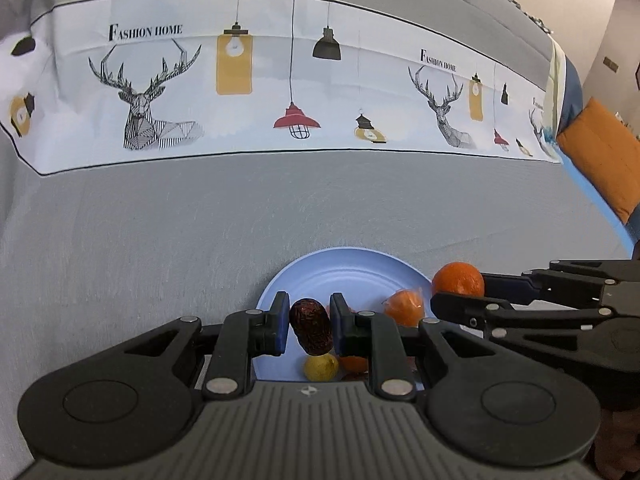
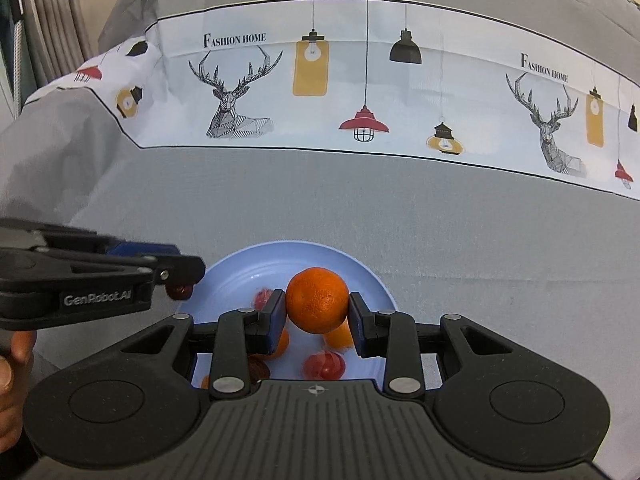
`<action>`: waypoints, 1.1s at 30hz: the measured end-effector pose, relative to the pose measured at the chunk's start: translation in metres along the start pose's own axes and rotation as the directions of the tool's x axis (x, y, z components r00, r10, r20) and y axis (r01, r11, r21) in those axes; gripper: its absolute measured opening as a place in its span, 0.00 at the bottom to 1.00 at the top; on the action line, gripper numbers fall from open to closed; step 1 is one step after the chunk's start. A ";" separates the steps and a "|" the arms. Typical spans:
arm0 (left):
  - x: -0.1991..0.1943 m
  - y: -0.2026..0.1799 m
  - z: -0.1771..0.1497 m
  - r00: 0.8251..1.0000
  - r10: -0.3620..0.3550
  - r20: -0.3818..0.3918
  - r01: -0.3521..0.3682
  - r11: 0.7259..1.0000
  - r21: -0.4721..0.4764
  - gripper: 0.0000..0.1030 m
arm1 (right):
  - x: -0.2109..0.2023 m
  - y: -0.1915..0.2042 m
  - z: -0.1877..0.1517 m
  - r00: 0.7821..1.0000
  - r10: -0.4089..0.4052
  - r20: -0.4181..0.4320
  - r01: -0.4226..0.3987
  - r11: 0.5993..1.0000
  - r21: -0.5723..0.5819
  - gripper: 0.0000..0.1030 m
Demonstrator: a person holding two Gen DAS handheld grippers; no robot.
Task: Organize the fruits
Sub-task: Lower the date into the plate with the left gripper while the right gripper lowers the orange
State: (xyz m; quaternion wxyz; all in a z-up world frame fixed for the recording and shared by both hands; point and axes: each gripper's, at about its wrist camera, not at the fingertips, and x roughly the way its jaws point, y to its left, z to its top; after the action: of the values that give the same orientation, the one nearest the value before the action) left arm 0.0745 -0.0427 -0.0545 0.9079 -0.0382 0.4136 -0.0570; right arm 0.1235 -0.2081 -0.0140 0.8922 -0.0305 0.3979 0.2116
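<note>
A light blue plate (image 1: 340, 268) lies on the grey cloth; it also shows in the right wrist view (image 2: 248, 268). My left gripper (image 1: 309, 326) is shut on a dark red date (image 1: 310, 330) and holds it over the plate's near left part. My right gripper (image 2: 317, 314) is shut on a large orange (image 2: 317, 299), also seen in the left wrist view (image 1: 458, 278), above the plate. On the plate lie a yellow fruit (image 1: 321, 367), a wrapped small orange (image 1: 404, 306), a wrapped red fruit (image 2: 324, 365) and other small fruits, partly hidden by the fingers.
The grey cloth (image 1: 160, 240) has a white printed band with deer and lamps (image 1: 280, 80) beyond the plate. An orange cushion (image 1: 604, 152) sits at the far right. Grey curtain folds (image 2: 48, 20) hang at the far left.
</note>
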 end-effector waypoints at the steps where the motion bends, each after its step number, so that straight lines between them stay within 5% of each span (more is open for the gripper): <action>1: 0.001 -0.001 0.000 1.000 0.004 0.000 -0.004 1.000 0.003 0.22 | 0.000 0.000 0.000 1.000 0.000 -0.002 0.000 1.000 -0.005 0.34; 33: 0.009 -0.004 0.002 1.000 0.024 0.000 -0.024 0.999 0.020 0.22 | 0.010 0.004 -0.006 0.995 0.030 -0.098 -0.036 0.998 -0.056 0.34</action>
State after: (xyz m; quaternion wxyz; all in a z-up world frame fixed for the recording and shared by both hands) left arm 0.0814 -0.0480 -0.0598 0.9088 -0.0239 0.4135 -0.0503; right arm 0.1237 -0.2017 -0.0249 0.8670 -0.0601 0.4348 0.2360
